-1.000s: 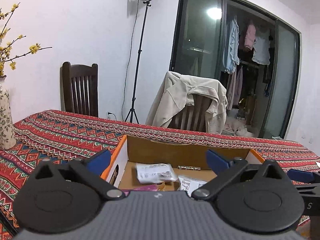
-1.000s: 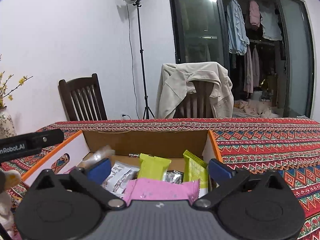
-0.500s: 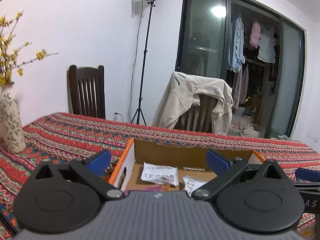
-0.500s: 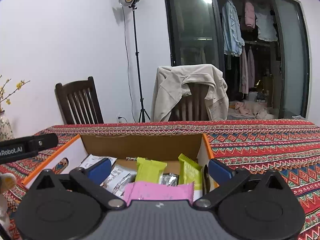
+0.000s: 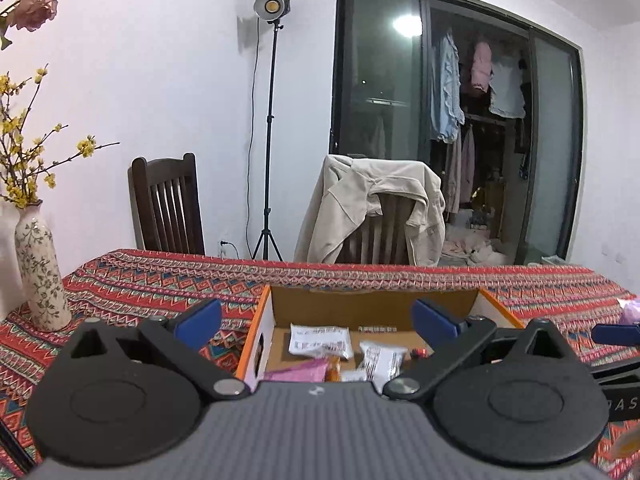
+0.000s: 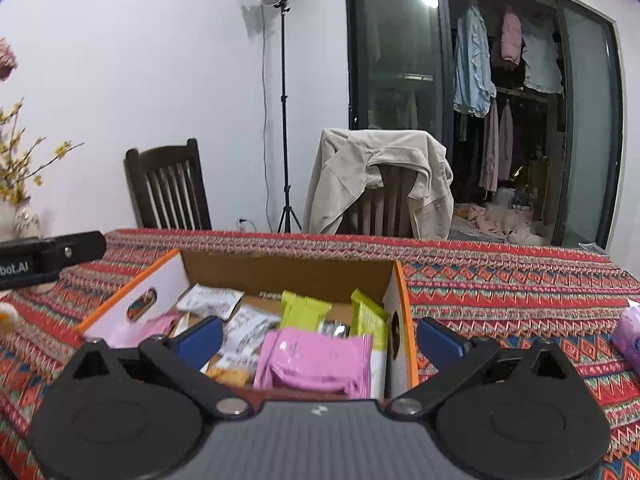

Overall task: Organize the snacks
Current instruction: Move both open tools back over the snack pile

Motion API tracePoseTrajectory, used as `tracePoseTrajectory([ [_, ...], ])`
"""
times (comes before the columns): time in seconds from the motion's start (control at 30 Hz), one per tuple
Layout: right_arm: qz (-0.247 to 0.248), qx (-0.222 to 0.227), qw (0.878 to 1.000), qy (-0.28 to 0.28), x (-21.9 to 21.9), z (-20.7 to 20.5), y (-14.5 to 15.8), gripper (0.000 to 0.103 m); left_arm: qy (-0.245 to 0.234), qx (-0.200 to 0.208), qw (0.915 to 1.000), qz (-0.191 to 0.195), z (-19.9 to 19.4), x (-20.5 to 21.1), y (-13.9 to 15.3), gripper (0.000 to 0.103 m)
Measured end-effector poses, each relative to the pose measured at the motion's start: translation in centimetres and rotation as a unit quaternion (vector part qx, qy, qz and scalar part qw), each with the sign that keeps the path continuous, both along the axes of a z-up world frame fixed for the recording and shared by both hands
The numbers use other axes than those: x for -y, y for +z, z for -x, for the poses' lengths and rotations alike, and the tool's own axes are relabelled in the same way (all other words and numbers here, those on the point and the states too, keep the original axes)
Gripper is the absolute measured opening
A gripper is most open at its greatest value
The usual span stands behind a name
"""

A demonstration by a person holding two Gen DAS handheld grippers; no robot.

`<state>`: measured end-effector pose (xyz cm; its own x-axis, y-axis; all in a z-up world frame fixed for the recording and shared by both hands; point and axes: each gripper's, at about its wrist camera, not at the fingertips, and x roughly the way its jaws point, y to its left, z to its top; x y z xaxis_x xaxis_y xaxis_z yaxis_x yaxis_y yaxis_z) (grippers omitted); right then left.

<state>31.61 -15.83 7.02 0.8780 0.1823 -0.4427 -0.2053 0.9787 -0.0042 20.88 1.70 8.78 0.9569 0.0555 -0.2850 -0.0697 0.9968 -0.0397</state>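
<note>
- Left tongs (image 5: 316, 322): jaws apart, nothing between them. Over the last second this view has risen and pulled back; the vase (image 5: 40, 268) now shows in full at the left, and more of the tabletop (image 5: 160, 284) lies ahead of the box (image 5: 260, 320).
- Right tongs (image 6: 318, 336): jaws apart, empty. They have come closer to the box and tilted down; the contents now fill the middle of this view.
- Snacks: all lie inside the box on the tabletop. The pink pack (image 6: 316, 360) lies nearest, between the right tongs' blue pads. Two green packs (image 6: 304, 312) stand upright behind it, the second against the right wall. White sachets (image 6: 212, 300) lie to the left and rear.
- A purple item (image 6: 628, 336) lies on the tabletop well right of the box; what it is cannot be told.
- Judgement: the right tongs are lined up on the pink pack, so a pick from the box appears to be the step in hand. The left tongs appear to be clearing the way.
- Risk: the pink pack overlaps its neighbours; closing on it may drag a green pack along.
</note>
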Motion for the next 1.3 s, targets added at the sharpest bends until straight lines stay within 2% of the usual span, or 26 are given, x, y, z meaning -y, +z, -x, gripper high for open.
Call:
tracePoseTrajectory([
  [0.23,0.009,-0.041,0.999,0.009,-0.5,2.3,-1.9,0.103,-0.004,-0.032,0.9995,-0.004,2.7,-1.3,-2.4,0.103],
  [0.57,0.016,-0.092,0.995,0.018,-0.9,4.3,-5.6,0.103,0.003,-0.09,0.9958,0.019,5.1,-3.6,-7.0,0.103],
  [0.77,0.016,-0.108,0.994,0.018,-1.0,4.7,-6.5,0.103,0.008,-0.096,0.9951,0.021,5.7,-3.7,-8.5,0.103],
  [1.07,0.015,-0.122,0.992,0.024,-2.0,4.1,-7.2,0.103,0.017,-0.102,0.9932,0.054,5.3,-4.7,-9.1,0.103],
  [1.3,0.028,-0.128,0.991,0.037,-3.6,3.9,-7.4,0.103,0.018,-0.102,0.9927,0.06,5.3,-4.9,-9.1,0.103],
])
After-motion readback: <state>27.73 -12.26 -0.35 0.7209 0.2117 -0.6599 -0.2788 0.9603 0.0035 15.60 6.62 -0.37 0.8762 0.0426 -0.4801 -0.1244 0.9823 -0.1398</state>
